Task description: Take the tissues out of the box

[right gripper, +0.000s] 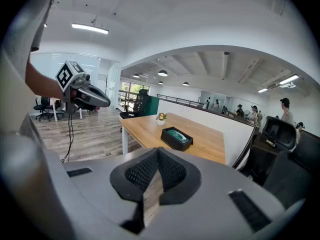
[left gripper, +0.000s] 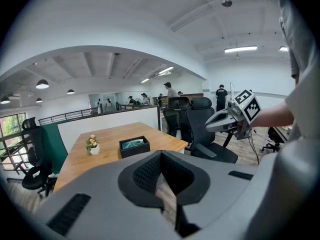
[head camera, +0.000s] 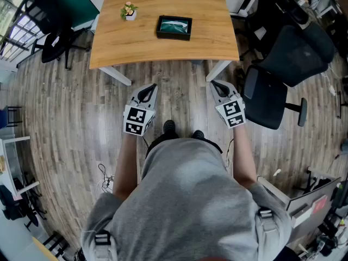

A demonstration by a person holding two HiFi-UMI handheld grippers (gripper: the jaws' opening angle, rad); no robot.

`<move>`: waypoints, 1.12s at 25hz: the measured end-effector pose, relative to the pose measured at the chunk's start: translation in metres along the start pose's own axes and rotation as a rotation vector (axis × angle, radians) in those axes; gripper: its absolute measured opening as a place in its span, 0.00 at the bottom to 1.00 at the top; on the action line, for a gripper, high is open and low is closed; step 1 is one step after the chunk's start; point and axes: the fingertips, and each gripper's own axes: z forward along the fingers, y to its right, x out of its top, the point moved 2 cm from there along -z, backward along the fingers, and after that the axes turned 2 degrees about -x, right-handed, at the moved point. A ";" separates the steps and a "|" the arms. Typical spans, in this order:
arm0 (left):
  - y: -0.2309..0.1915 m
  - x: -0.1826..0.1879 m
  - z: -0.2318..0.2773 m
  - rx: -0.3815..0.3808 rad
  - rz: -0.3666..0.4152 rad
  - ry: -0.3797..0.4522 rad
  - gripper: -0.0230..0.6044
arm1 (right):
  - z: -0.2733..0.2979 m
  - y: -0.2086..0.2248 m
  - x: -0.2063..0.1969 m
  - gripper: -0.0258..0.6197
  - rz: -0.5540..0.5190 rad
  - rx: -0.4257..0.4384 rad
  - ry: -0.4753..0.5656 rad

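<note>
Though its walls are black, the box (head camera: 161, 29) shows teal tissues (head camera: 175, 26) inside

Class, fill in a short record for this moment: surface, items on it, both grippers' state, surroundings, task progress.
Surface: light wooden table on white legs
Items on it: black rectangular tissue box holding teal-and-white tissues; small flower plant in a white pot
Grippers: left gripper and right gripper both shut, empty, held over the floor short of the table
Surroundings: black office chair at the person's right
Task progress: not begun; tissues in the box
</note>
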 end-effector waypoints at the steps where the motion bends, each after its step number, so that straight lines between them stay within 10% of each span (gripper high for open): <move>1: -0.005 0.001 -0.001 -0.003 -0.002 0.008 0.06 | 0.004 -0.003 0.002 0.05 -0.002 -0.005 -0.002; 28: -0.065 -0.001 0.018 -0.144 0.011 0.066 0.06 | 0.056 -0.021 0.021 0.05 0.027 -0.088 -0.010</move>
